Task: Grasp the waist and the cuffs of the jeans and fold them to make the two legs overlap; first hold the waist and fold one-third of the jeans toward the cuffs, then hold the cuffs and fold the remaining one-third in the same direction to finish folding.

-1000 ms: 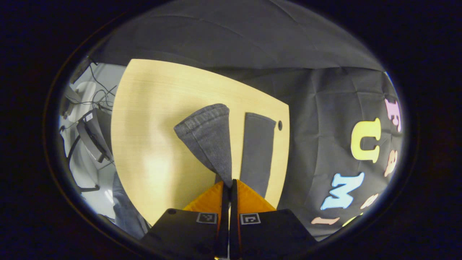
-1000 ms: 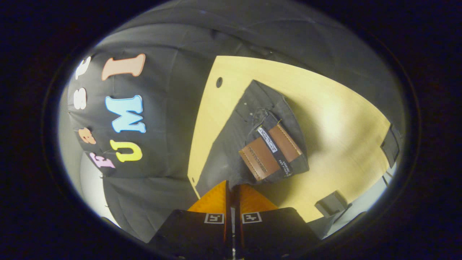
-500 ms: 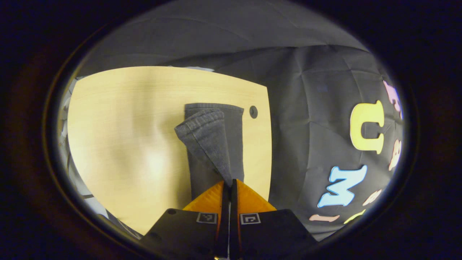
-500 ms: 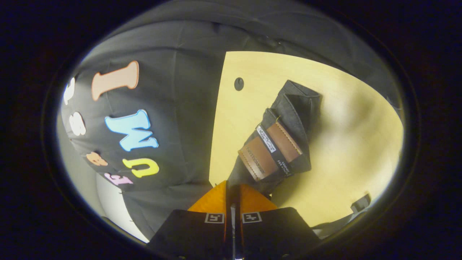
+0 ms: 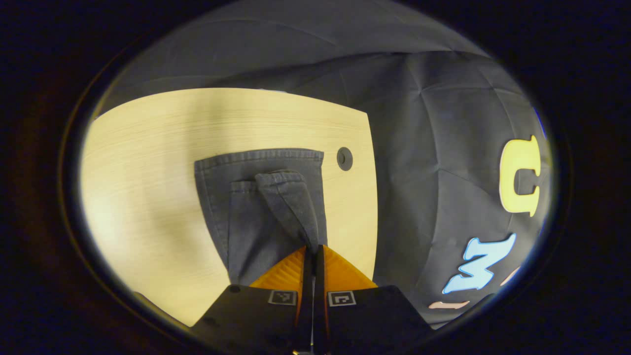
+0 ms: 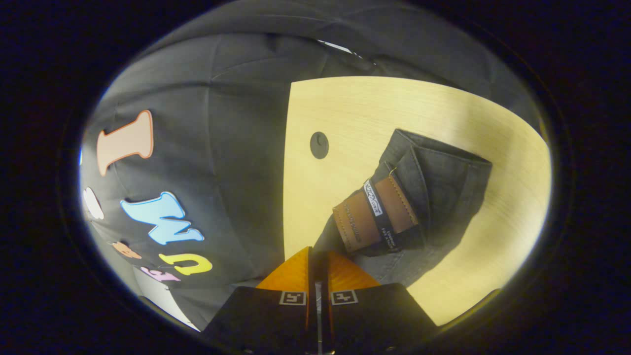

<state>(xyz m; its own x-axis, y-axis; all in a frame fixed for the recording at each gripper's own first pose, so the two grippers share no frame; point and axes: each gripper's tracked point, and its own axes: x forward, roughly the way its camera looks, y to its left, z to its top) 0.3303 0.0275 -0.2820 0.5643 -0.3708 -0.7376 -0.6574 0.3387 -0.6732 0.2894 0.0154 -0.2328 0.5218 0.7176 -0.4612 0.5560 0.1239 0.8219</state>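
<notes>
On the pale wooden table lie the dark jeans, with one leg laid over the other. In the left gripper view the left gripper is clenched on a cuff of the upper leg: the cloth runs up from the pinch point between the two fingers and fans out ahead of them, lifted a little above the lower leg, whose hem lies flat farther on. A small round hole in the table sits just beside the far right corner of that hem.

In the right gripper view the right gripper is closed on the waist of the jeans, the cloth gathered right at the fingertips. The brown leather patch on the waistband stands just ahead and to the right of them, tilted, with the rest of the jeans bunched behind it.
</notes>
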